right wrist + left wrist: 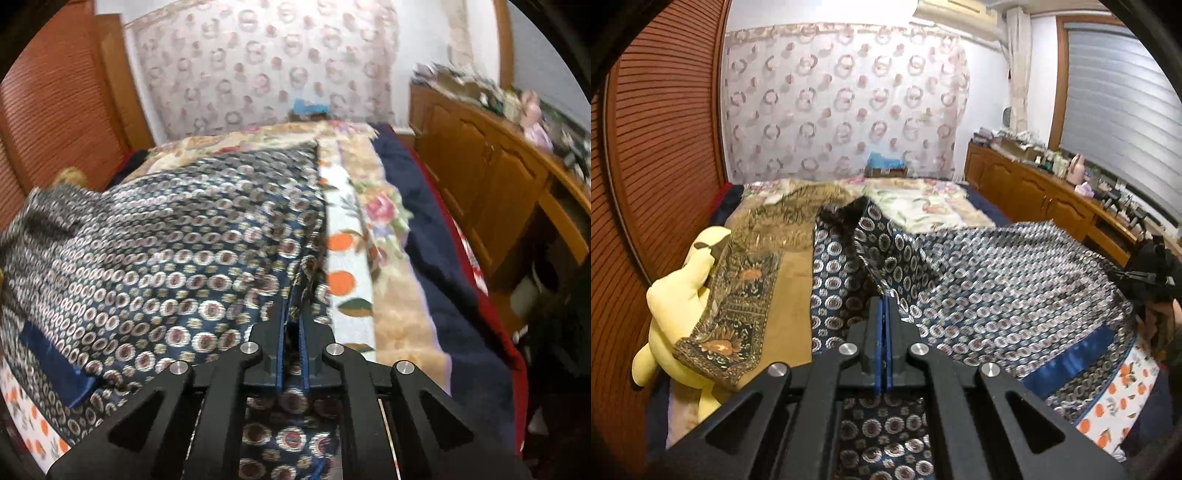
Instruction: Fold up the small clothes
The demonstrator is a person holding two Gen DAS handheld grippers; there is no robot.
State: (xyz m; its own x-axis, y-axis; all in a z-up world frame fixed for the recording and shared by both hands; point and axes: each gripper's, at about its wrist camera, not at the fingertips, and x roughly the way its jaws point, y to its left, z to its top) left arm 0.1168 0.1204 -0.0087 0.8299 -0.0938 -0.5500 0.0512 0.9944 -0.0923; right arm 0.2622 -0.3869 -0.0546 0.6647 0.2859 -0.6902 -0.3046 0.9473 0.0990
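Note:
A navy garment with a round medallion print (997, 280) is stretched over the bed between both grippers; it has a plain blue band (1071, 358) near its hem. My left gripper (884, 295) is shut on one edge of it and holds it lifted, with cloth hanging under the fingers. My right gripper (293, 306) is shut on the other edge of the same garment (166, 240). The right gripper also shows at the right edge of the left wrist view (1156, 273). The right wrist view is blurred.
The bed carries an orange-print sheet (341, 258), a floral blanket (384, 210) and a brown patterned cloth (746, 288). A yellow plush toy (676, 306) lies at the bed's left edge by a louvred wooden wall (665, 147). A cluttered wooden sideboard (1034, 192) runs along the right.

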